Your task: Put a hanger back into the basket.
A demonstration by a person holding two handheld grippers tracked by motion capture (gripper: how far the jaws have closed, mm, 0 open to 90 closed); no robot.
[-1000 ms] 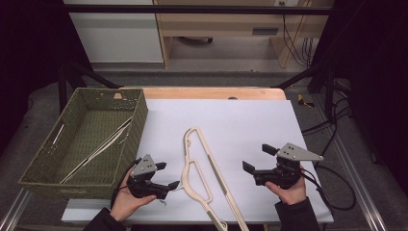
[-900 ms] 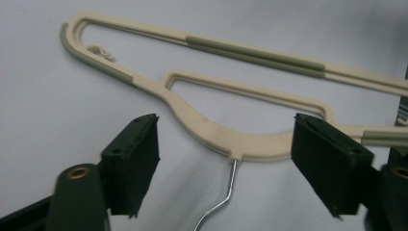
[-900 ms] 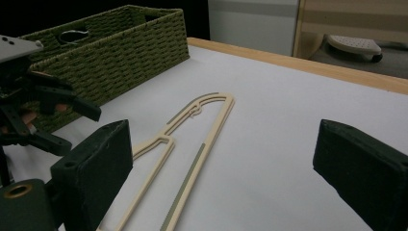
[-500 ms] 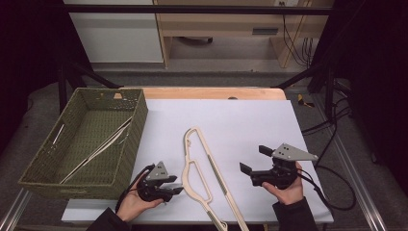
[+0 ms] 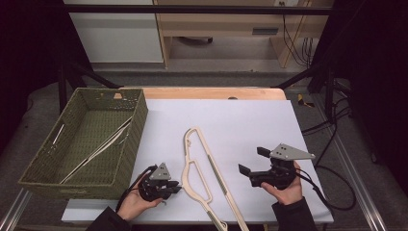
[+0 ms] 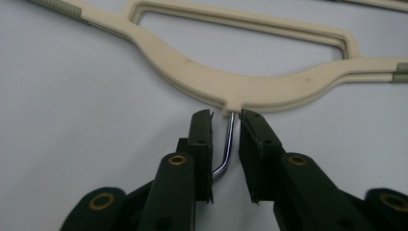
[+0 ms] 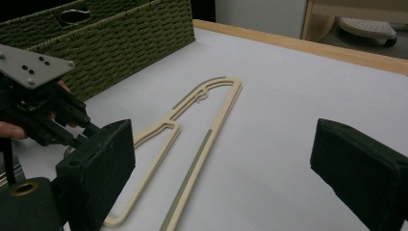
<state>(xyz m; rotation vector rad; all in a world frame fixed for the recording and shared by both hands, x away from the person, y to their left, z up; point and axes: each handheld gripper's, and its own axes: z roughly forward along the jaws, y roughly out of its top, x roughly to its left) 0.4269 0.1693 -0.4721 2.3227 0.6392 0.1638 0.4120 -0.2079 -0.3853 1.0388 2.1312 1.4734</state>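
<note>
Left gripper (image 6: 226, 120) low on the white table (image 5: 250, 120), jaws just closing around the hanger's metal hook (image 6: 225, 149) — a sliver of gap either side, cream hanger (image 5: 204, 168) flat mid-table, right gripper (image 5: 250, 163) beside it, jaws spread wide — basket (image 5: 122, 159) far left.

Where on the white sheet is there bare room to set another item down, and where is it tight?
Free: the white sheet between the hanger and the wooden table edge, and the patch beyond the right gripper. Crowded: the near-left strip, where the left gripper sits between the basket and the hanger's hook.
</note>
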